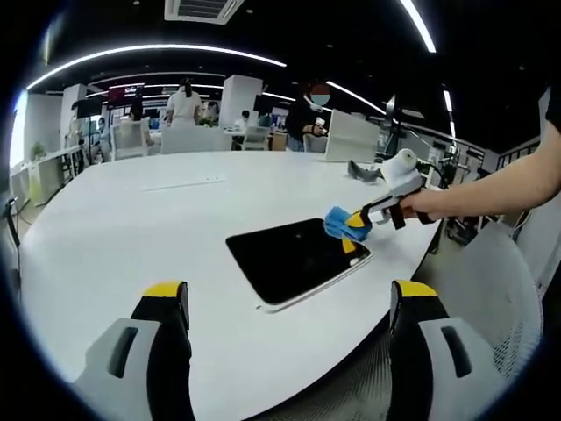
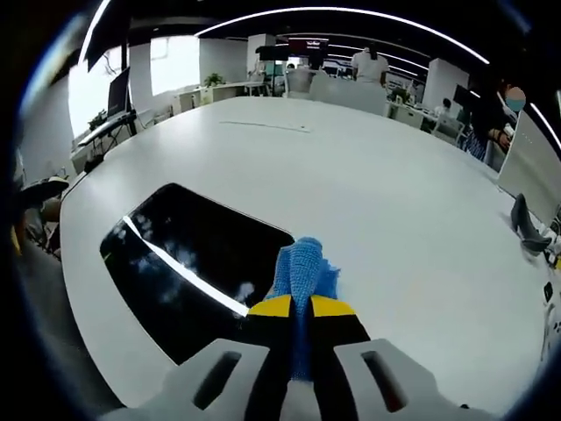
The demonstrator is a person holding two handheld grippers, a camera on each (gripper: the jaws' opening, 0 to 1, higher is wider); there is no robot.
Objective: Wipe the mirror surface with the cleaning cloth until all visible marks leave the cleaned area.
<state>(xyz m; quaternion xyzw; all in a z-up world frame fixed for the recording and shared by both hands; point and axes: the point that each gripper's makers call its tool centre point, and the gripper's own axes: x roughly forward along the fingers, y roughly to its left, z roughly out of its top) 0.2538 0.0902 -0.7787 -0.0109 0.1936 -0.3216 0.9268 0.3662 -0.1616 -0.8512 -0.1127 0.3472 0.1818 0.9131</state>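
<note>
Jaws on my right gripper [image 2: 301, 309] are pinched tight on the fuzzy blue cleaning cloth [image 2: 302, 267], yellow tips pressed together with the cloth bunching out ahead of them. Right gripper view: that cloth sits at the near edge of the dark rectangular mirror with rounded corners [image 2: 180, 254], which lies flat on the big white oval table [image 2: 368, 184]. I can see a bright ceiling strip reflected across the glass as a slanted white line, and some pale cloudy smudges beside it, toward the cloth.

Over to the left gripper view: my left gripper [image 1: 289, 303] hangs above the table's near edge, jaws spread wide with nothing between them, the yellow-tipped fingers standing well apart at the bottom. Ahead of them the mirror [image 1: 294, 256] lies near the right side of the table [image 1: 131, 228], and the right gripper [image 1: 358, 219] comes in from the right, held by a bare forearm, with the blue cloth [image 1: 337, 221] touching the mirror's far right corner.

Also on the table, a thin pale strip [image 1: 184, 183] lies well beyond the mirror and a small dark grey object [image 2: 526, 228] rests near the far edge. A white mesh chair back [image 1: 500, 298] stands just off the table on the right. People stand at desks in the background.
</note>
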